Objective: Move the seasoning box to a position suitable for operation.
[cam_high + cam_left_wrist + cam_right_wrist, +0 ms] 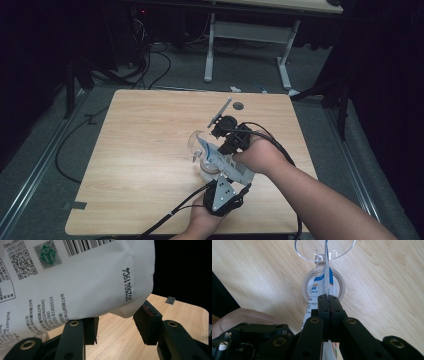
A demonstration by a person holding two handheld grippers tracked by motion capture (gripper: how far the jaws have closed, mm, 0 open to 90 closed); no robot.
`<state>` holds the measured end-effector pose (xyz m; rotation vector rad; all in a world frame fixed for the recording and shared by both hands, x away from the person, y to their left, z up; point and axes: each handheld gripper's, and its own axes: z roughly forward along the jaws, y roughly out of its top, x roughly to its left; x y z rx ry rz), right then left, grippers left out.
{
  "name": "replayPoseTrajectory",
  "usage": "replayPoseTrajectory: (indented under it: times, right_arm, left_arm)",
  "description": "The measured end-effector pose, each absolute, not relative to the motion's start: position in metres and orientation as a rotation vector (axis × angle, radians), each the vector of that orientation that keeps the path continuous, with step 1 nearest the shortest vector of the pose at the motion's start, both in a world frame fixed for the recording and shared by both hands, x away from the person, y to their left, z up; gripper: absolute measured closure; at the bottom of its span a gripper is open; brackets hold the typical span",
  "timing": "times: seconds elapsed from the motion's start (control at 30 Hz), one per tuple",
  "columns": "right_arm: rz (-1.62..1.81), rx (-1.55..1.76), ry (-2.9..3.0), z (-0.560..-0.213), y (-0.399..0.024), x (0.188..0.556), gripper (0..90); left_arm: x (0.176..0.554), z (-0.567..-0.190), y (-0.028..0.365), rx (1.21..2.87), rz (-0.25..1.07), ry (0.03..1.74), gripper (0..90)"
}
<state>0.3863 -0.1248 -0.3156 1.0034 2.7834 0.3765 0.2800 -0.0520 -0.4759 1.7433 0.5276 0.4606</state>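
A white pouch (223,162) with blue print and a barcode hangs tilted over a clear jar (202,159) in the middle of the table. My right gripper (226,149) is shut on the pouch's thin top edge (327,277), straight above the jar's round white rim (308,287) and its flipped-back clear lid (312,247). My left gripper (227,176) sits at the pouch's lower end. Its jaws stand apart (116,325), the bottom corner of the pouch (75,277) resting just above the pads, with bare table showing through the gap.
The wooden table (145,150) has free room on its left half and along the back. A small dark round spot (238,105) lies near the far edge. A white desk frame (247,35) and floor cables (155,65) sit behind the table.
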Motion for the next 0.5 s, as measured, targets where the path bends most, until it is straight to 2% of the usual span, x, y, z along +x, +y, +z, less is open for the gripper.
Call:
replayPoseTrajectory:
  times: [0.5]
  right_arm:
    - [0.367,0.993,2.788,-0.3165,-0.1233,0.3876,90.0]
  left_arm:
    - [0.2805,-0.4748,-0.052,1.74,0.457,0.529,56.7]
